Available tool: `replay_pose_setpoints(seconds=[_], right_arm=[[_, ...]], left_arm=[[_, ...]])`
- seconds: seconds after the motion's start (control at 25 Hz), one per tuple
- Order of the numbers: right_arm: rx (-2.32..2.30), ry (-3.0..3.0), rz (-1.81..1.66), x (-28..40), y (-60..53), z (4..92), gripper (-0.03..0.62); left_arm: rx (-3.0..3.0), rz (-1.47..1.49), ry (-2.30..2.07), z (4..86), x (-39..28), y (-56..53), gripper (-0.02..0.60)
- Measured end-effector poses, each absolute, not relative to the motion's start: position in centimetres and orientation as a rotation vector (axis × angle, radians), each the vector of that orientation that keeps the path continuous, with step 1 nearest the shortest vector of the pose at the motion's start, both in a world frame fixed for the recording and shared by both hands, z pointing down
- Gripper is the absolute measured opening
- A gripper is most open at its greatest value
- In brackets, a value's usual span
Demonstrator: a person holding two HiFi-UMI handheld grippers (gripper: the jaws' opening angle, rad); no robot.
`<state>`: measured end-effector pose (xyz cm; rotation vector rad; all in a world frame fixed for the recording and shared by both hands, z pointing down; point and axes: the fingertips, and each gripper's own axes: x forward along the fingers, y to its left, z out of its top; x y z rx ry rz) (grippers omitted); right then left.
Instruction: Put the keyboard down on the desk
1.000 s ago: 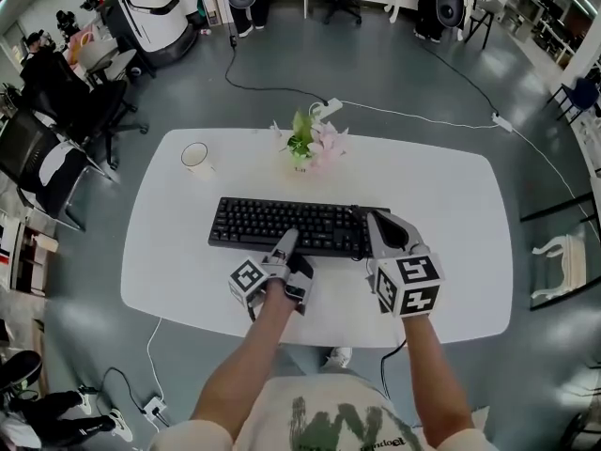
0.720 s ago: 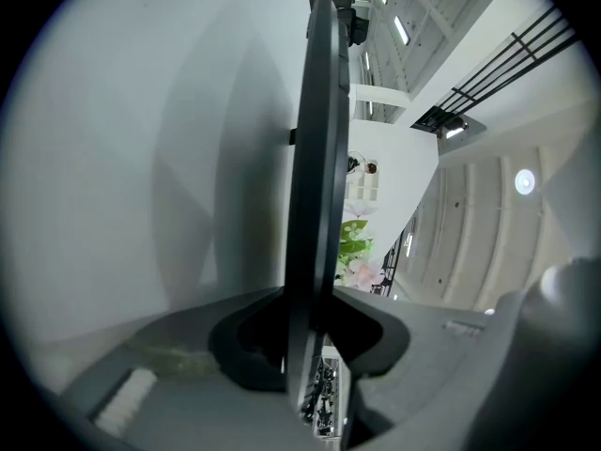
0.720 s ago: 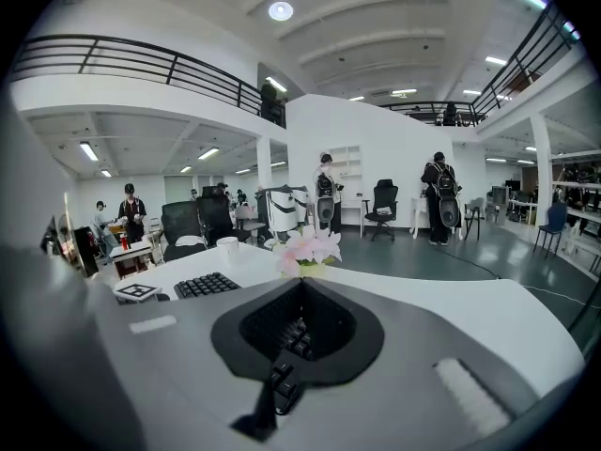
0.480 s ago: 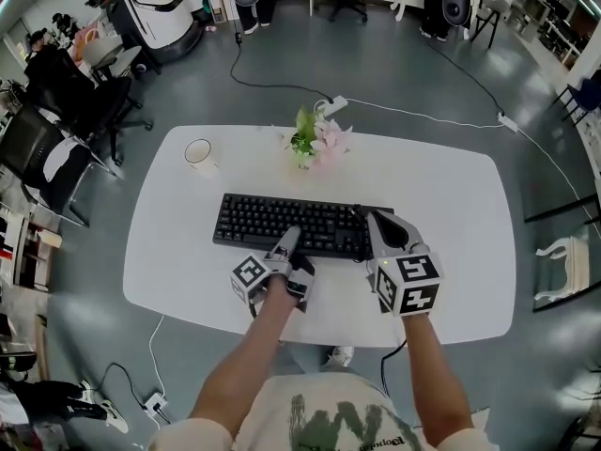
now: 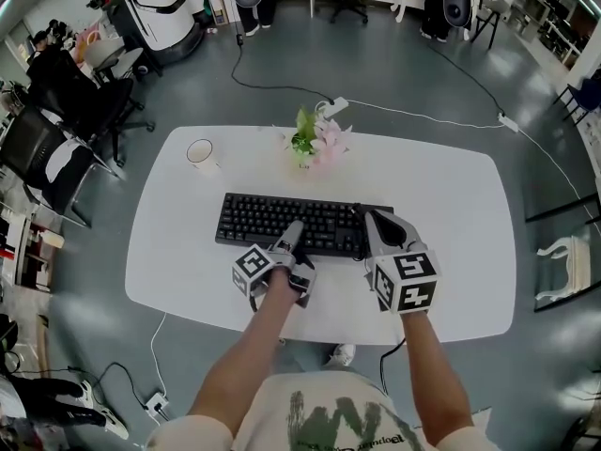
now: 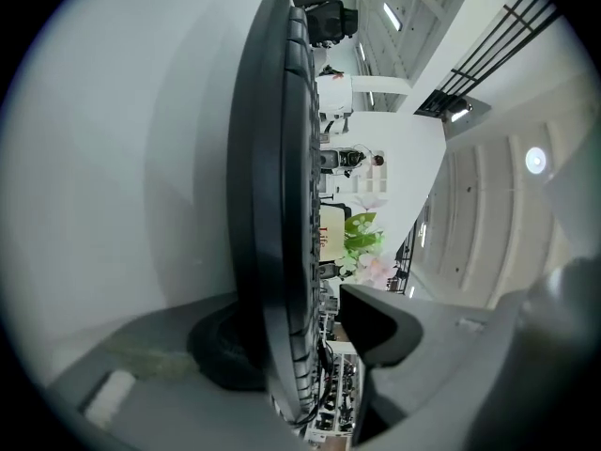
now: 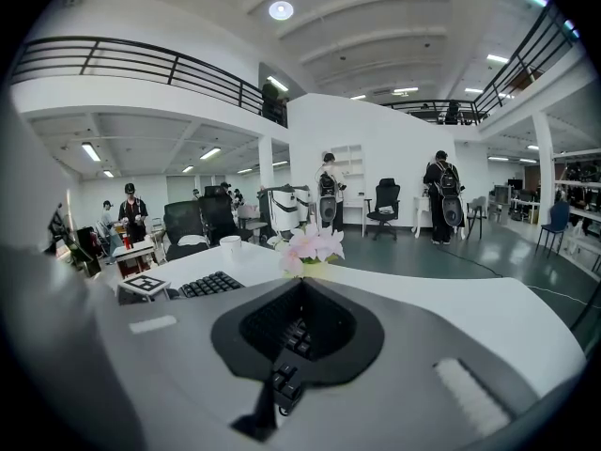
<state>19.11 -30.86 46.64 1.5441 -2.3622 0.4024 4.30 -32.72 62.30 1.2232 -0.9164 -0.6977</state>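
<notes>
Black, matte and ridged with keys, the keyboard [image 5: 282, 222] stretches left to right across the glossy white tabletop [image 5: 451, 214], just beyond both claws and seemingly down flat or nearly so. Left claw [image 5: 293, 238] straddles its near edge around mid-length, jaws opening, one pad clear of the keys. Right claw [image 5: 376, 228] looks clamped over the right end, so I'd say that side still needs letting go.

Pale sign [image 6: 322, 237]: red letters, seemingly "Life", lying sideways just beside the plant [image 6: 360, 230].
Shirt [image 5: 343, 426]: green print and a dark line of letters, not legible.
Keys: legends on the keyboard [image 5: 291, 224] too small to read.
</notes>
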Motion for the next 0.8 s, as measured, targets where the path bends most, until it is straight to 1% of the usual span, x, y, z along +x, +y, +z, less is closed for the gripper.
replay_pose_setpoints(seconds=[0.28,0.32,0.52,0.68,0.8], right_arm=[[1.547,-2.364,0.391,19.0,-30.4,46.4,-0.002],[1.546,-2.365,0.386,19.1,-30.4,46.3,-0.002],[1.529,-2.378,0.382,18.8,-29.9,46.2,-0.001],[1.532,-2.379,0.389,18.7,-29.6,46.1,-0.001],[1.532,-2.381,0.391,18.6,-29.3,45.9,-0.002]], left_arm=[[1.151,-0.599,-0.963,62.5,4.6,-33.1,0.271],[1.134,-0.586,-0.961,62.5,4.7,-33.1,0.291],[1.057,-0.542,-0.96,62.4,4.9,-33.1,0.34],[1.039,-0.499,-0.951,62.0,5.2,-32.9,0.397],[1.022,-0.478,-0.946,61.8,5.4,-32.5,0.426]])
